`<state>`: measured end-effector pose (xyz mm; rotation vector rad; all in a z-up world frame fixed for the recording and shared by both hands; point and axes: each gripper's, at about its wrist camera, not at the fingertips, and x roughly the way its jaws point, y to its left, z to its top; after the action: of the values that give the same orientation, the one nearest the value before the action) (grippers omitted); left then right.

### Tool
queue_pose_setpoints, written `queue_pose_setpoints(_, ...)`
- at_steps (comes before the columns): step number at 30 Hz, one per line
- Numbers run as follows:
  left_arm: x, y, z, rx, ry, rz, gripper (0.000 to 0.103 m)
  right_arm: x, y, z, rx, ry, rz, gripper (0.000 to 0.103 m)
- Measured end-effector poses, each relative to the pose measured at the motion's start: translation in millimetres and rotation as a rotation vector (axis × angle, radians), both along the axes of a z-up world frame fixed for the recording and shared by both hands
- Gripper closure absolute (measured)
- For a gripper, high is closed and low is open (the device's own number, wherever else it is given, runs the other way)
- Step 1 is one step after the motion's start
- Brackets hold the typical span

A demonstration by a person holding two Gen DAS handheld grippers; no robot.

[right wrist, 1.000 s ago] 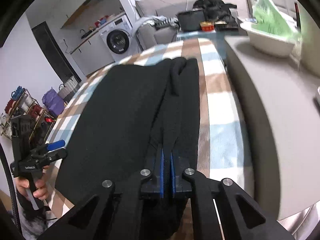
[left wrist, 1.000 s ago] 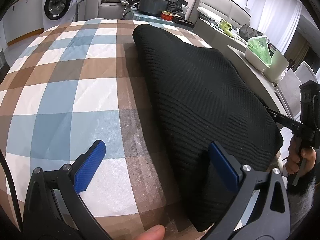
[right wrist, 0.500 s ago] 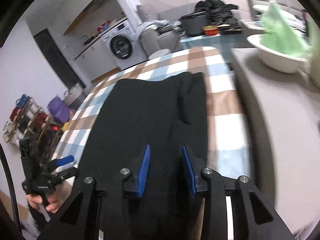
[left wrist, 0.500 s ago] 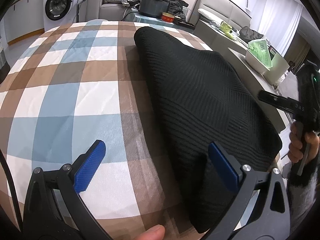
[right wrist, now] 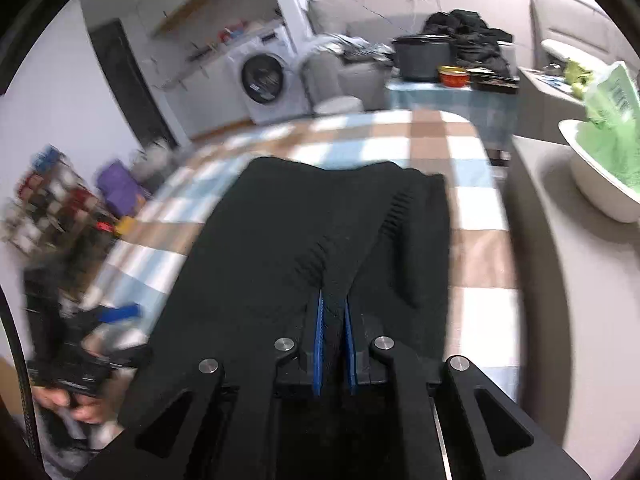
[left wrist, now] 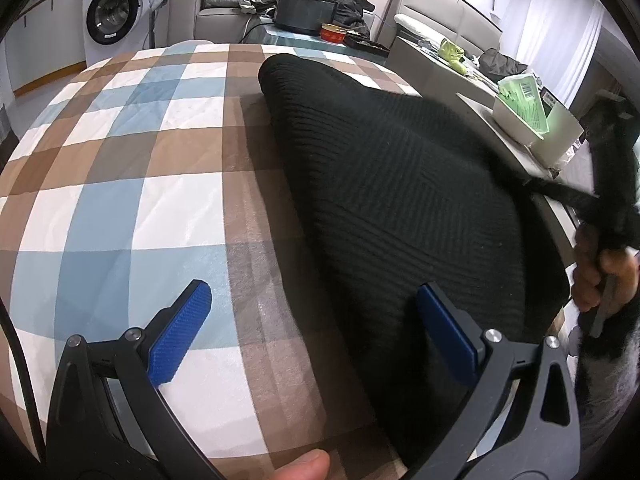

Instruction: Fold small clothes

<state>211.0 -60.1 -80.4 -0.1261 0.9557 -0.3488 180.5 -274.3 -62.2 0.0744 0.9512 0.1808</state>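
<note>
centrally on the checked tablecloth lies the black ribbed knit garment, its near edge pinched by the right gripper, whose jaws have just been closing; left gripper hangs spread wide, lower frame. at right, a white basin holds a green packet

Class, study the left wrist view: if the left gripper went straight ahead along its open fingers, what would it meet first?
Probably the checked tablecloth, close beside the black knitted garment. The left gripper points steeply down at that boundary, so depth leaves it uncertain.
</note>
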Motion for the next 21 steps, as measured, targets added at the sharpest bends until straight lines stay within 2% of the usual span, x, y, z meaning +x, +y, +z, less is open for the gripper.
queue_pose_setpoints(2, 0, -1, 0, 0.002, 0.000, -0.002, 0.001, 3, -2, -17, -0.021, 0.062, 0.000, 0.094)
queue_pose_setpoints(3, 0, -2, 0, 0.007, -0.002, -0.001, 0.001, 2, -3, -18, -0.015, 0.059, -0.003, 0.093)
queue_pose_setpoints(8, 1, -3, 2, 0.018, -0.007, -0.002, 0.001, -8, -16, 0, 0.012, 0.013, -0.038, 0.078)
queue_pose_setpoints(11, 3, -4, 2, 0.011, -0.007, 0.002, 0.001, -15, -23, 6, 0.023, 0.006, -0.054, 0.075)
queue_pose_setpoints(13, 6, -6, 1, 0.009, -0.001, 0.008, 0.001, -21, -27, 8, 0.032, 0.010, -0.063, 0.069)
queue_pose_setpoints(14, 8, -6, 1, 0.005, 0.002, 0.009, 0.001, -23, -30, 8, 0.036, 0.016, -0.068, 0.062)
queue_pose_setpoints(18, 17, -10, -3, -0.026, 0.019, 0.018, 0.001, -35, -43, -1, 0.091, 0.042, -0.087, 0.055)
queue_pose_setpoints(21, 27, -13, -7, -0.091, 0.046, 0.019, 0.003, -43, -48, -9, 0.143, 0.062, -0.092, 0.054)
